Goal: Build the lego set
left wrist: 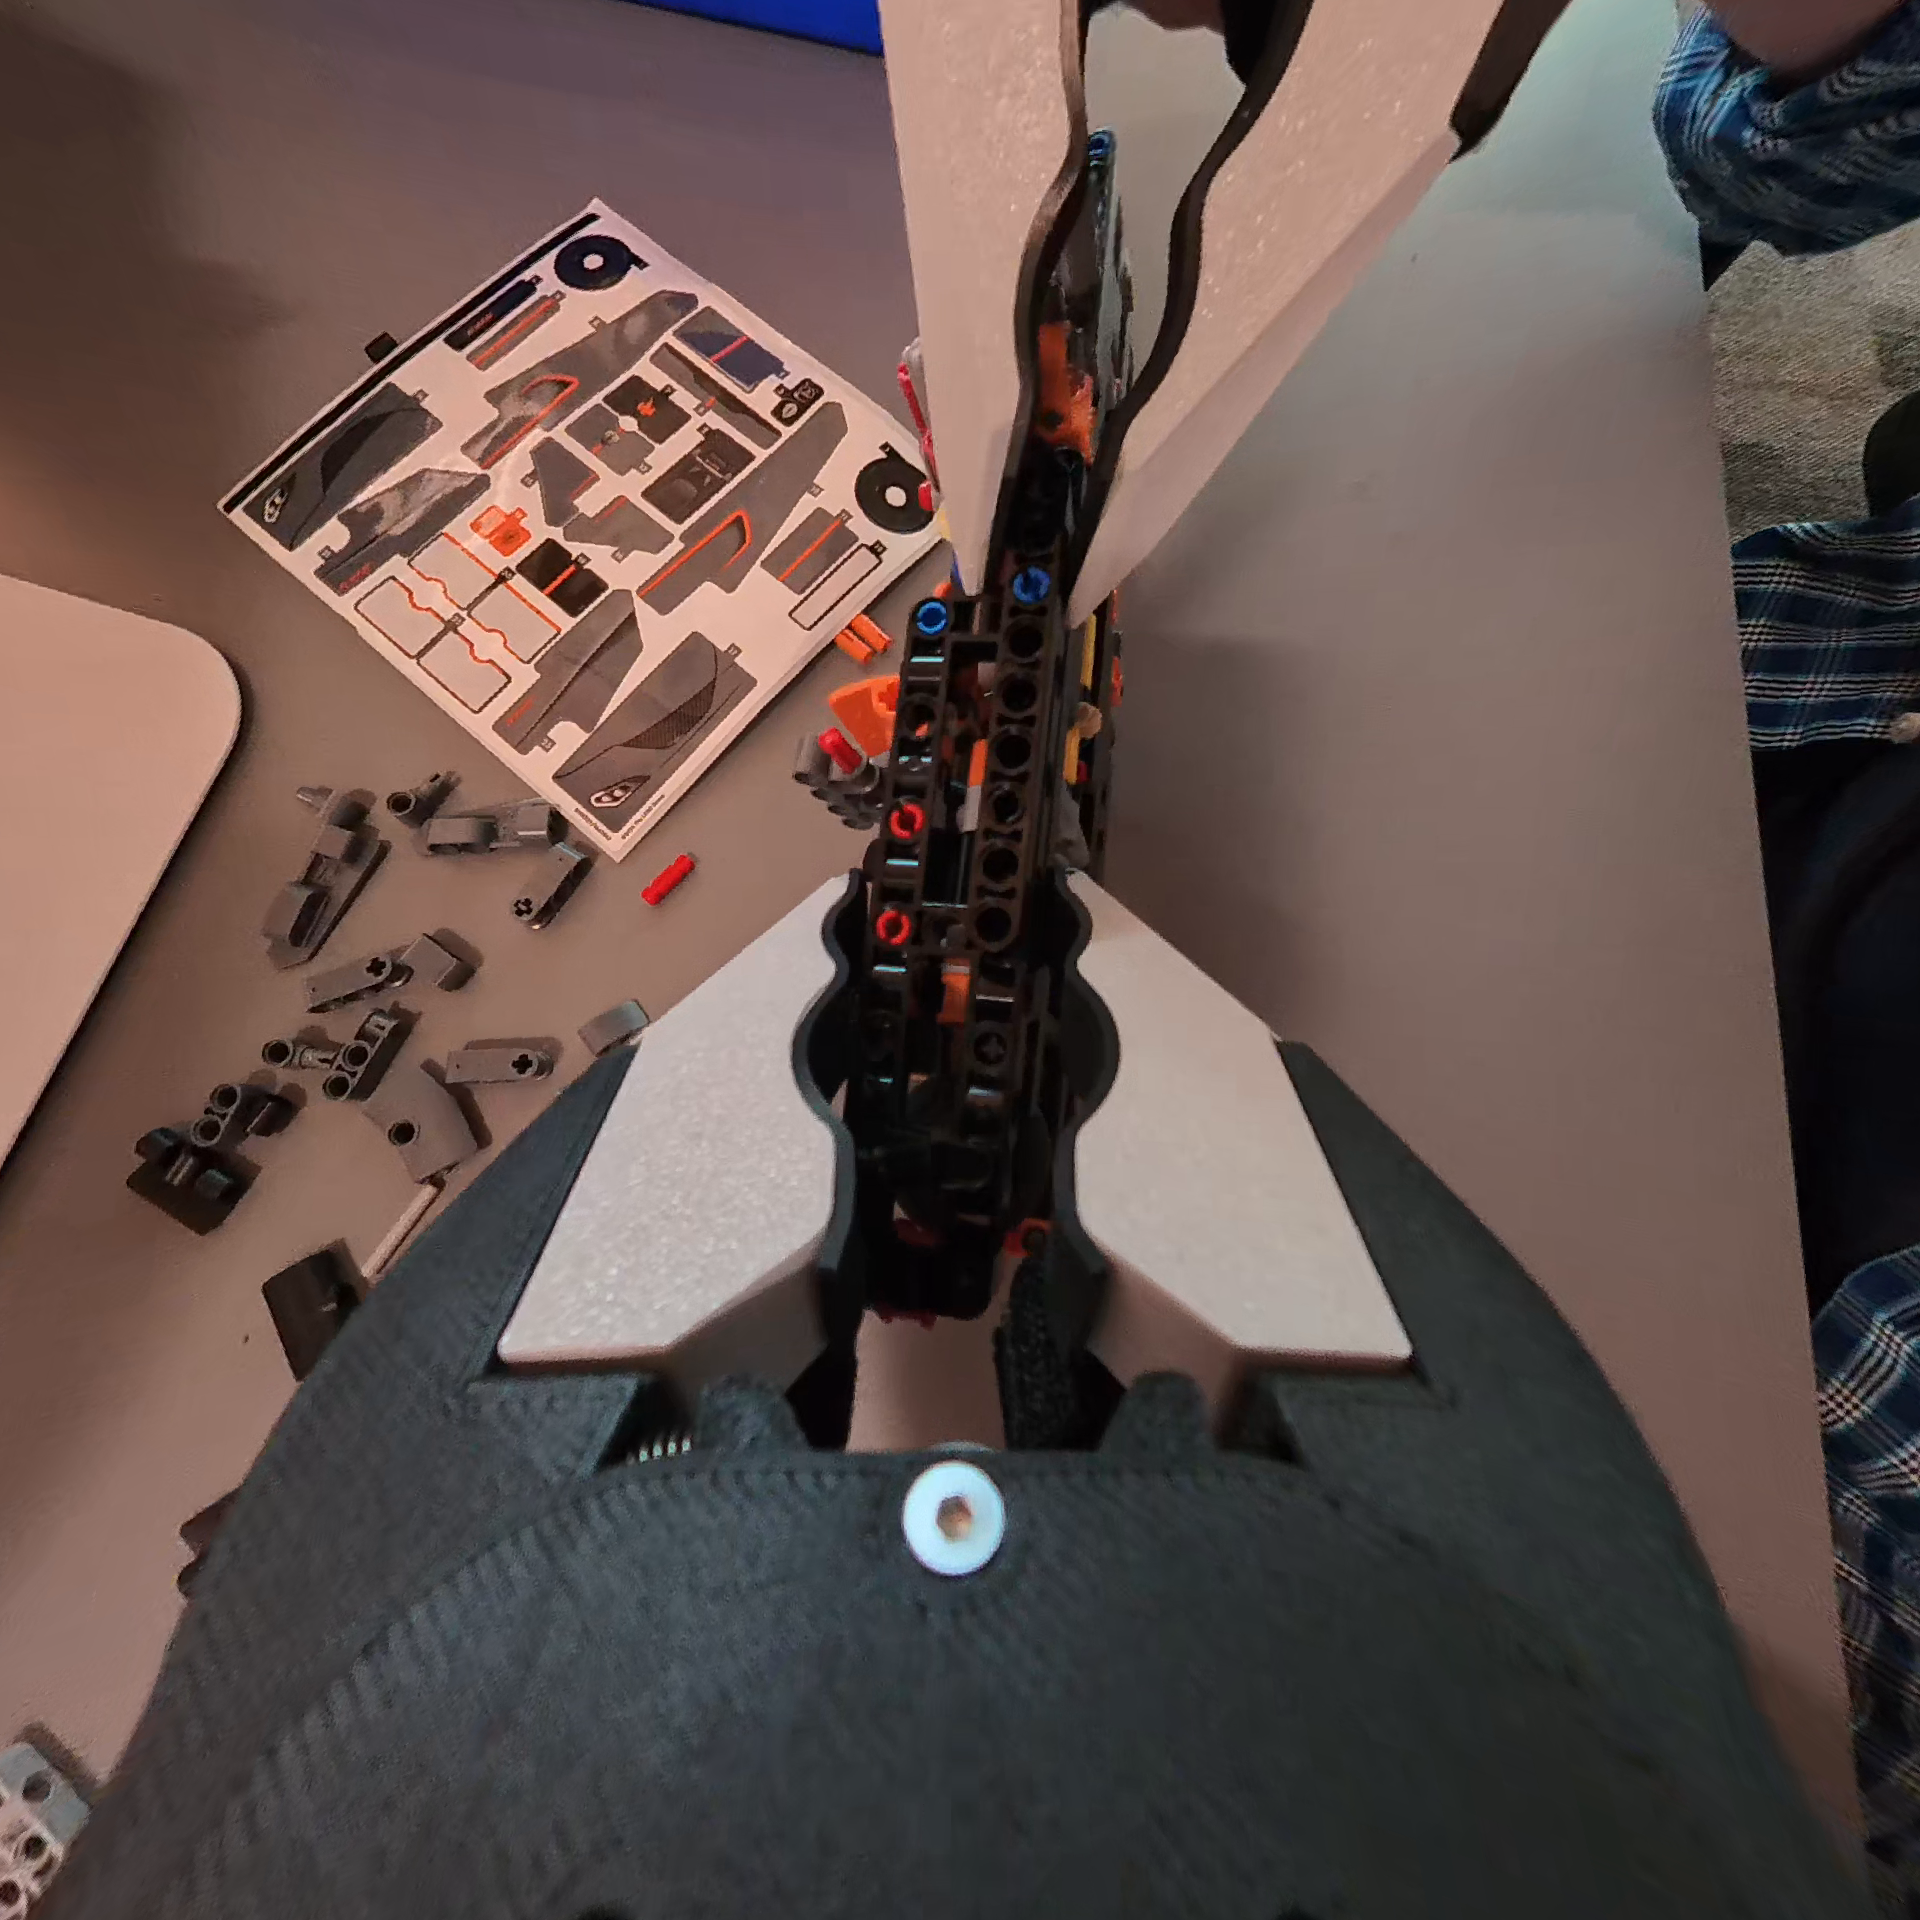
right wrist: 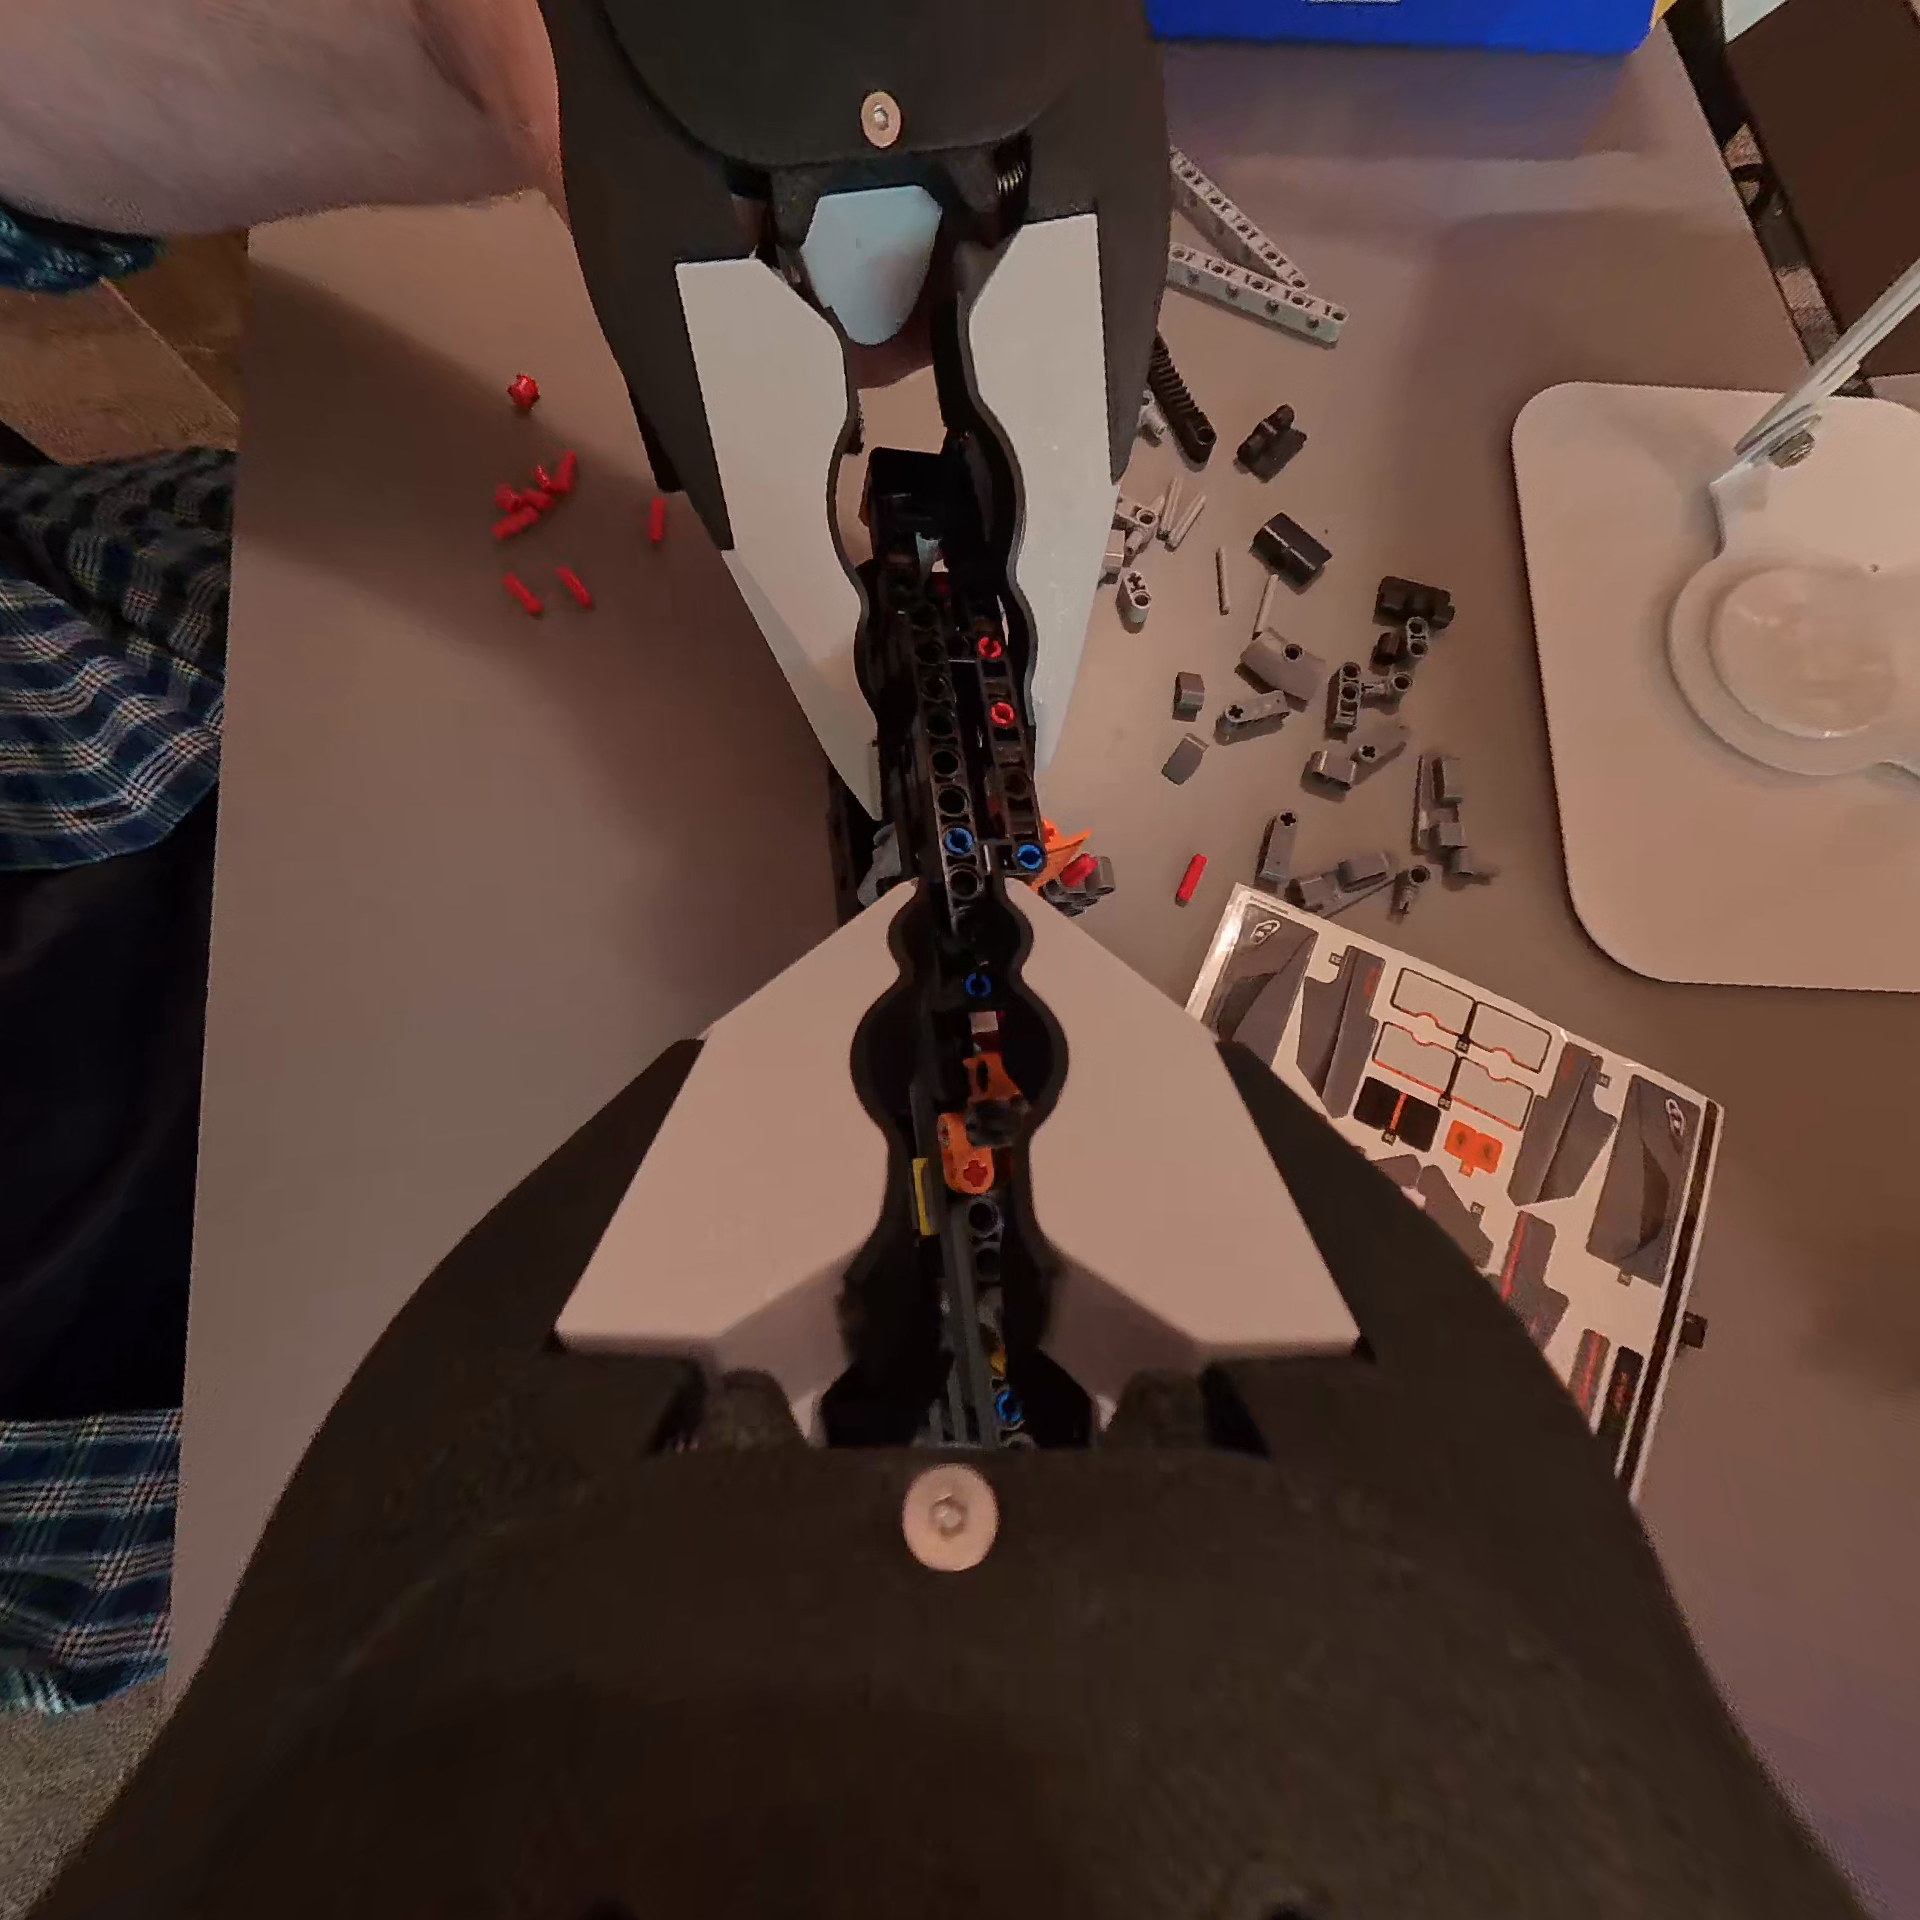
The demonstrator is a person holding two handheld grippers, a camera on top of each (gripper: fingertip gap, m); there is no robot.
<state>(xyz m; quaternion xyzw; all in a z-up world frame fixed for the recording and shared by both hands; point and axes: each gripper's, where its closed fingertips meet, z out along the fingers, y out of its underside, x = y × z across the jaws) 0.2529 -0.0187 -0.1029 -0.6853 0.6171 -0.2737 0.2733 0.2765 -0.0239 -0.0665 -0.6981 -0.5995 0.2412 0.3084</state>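
Observation:
A long black Technic lego assembly point(left wrist: 1003, 748) with blue, red and orange pins is held above the table between both grippers, end to end. My left gripper point(left wrist: 966, 894) is shut on its near end. My right gripper point(left wrist: 1023, 603) comes in from the top and is shut on the far end. In the right wrist view the assembly point(right wrist: 956, 758) runs between my right gripper point(right wrist: 961, 899) and my left gripper point(right wrist: 956, 790) opposite. The assembly's ends are hidden inside the jaws.
A sticker sheet point(left wrist: 582, 499) point(right wrist: 1455, 1122) lies on the table. Several loose grey and black pieces point(left wrist: 343, 1018) point(right wrist: 1340, 707) lie beside it. Several red pins point(right wrist: 535, 499) lie apart. A white stand base point(right wrist: 1714, 675) and grey beams point(right wrist: 1247, 270) sit farther off. A plaid sleeve point(left wrist: 1829, 623) is at the table edge. One gripper's finger ends stand about 5 centimetres off the other's.

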